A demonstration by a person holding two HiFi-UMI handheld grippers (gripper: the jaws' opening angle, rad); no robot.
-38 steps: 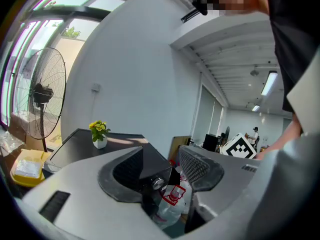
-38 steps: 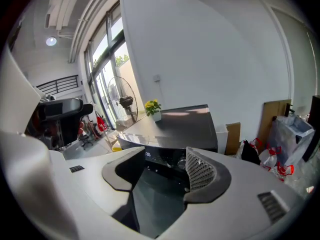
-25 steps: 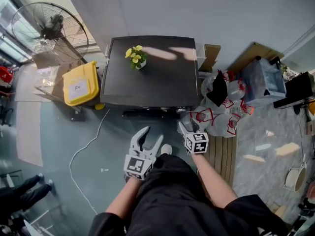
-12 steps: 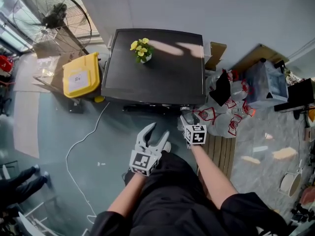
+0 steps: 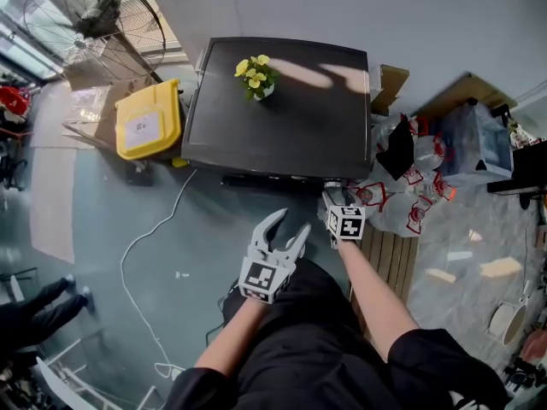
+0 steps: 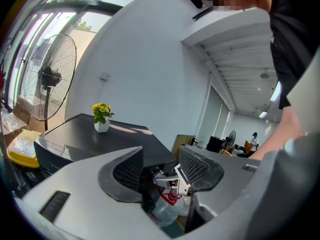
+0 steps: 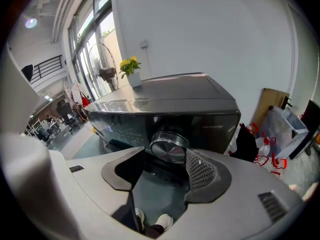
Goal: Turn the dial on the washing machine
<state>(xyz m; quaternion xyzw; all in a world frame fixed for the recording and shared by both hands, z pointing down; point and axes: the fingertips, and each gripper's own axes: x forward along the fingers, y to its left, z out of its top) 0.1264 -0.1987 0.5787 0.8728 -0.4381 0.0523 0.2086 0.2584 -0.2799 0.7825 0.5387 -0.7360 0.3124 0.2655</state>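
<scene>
The washing machine (image 5: 282,114) is a dark box with a flat top; its front panel fills the right gripper view. On that panel sits the round silver dial (image 7: 169,146). My right gripper (image 7: 162,168) is open right in front of the dial, its fingertips (image 7: 202,170) just short of the dial's rim, with nothing held. From the head view, the right gripper (image 5: 332,198) is at the machine's front right corner and hides the dial. My left gripper (image 5: 286,225) hangs open and empty over the floor, short of the machine, and is also open in its own view (image 6: 156,173).
A small pot of yellow flowers (image 5: 258,77) stands on the machine's top. A yellow bin (image 5: 147,122) and a big floor fan (image 5: 90,20) are to the left. White bags (image 5: 402,196) and a slatted wooden board (image 5: 389,263) lie to the right. A white cable (image 5: 141,259) runs across the floor.
The head view has shifted, so the machine sits higher in the frame. The left gripper has drifted right and back from the machine. The right gripper stays at the front right corner.
</scene>
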